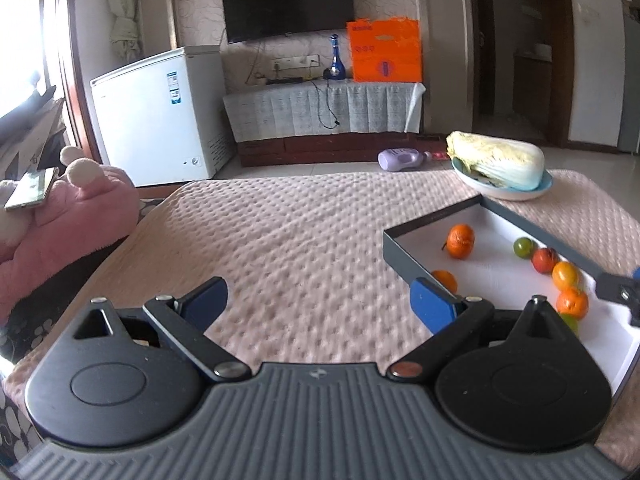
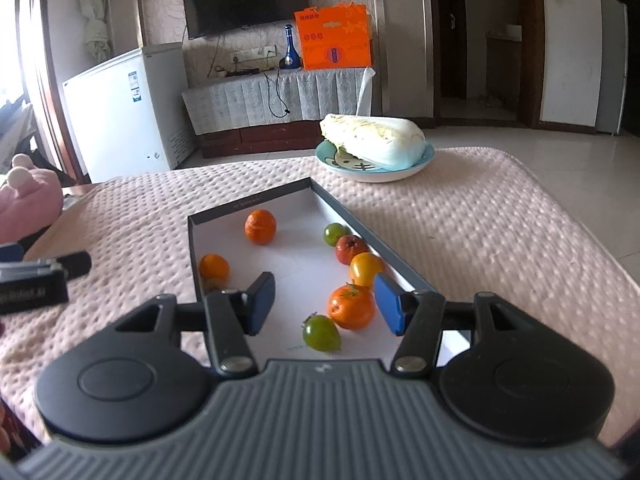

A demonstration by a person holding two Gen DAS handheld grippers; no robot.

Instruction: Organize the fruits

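A shallow grey box (image 2: 248, 203) with a white floor lies on the pink quilted table; it also shows in the left wrist view (image 1: 404, 258). It holds several small fruits: oranges (image 2: 260, 227) (image 2: 351, 306) (image 2: 214, 267), a red tomato (image 2: 350, 249), a yellow one (image 2: 365, 269), green ones (image 2: 321, 333) (image 2: 333, 233). My right gripper (image 2: 325, 305) is open and empty over the box's near end, its fingers either side of an orange and the green tomato. My left gripper (image 1: 320, 300) is open and empty over bare cloth, left of the box.
A plate (image 2: 416, 167) with a napa cabbage (image 2: 374, 134) stands behind the box. A pink plush toy (image 1: 80, 216) with a phone (image 1: 32, 188) on it lies off the table's left edge. A white freezer, TV stand and orange carton stand beyond.
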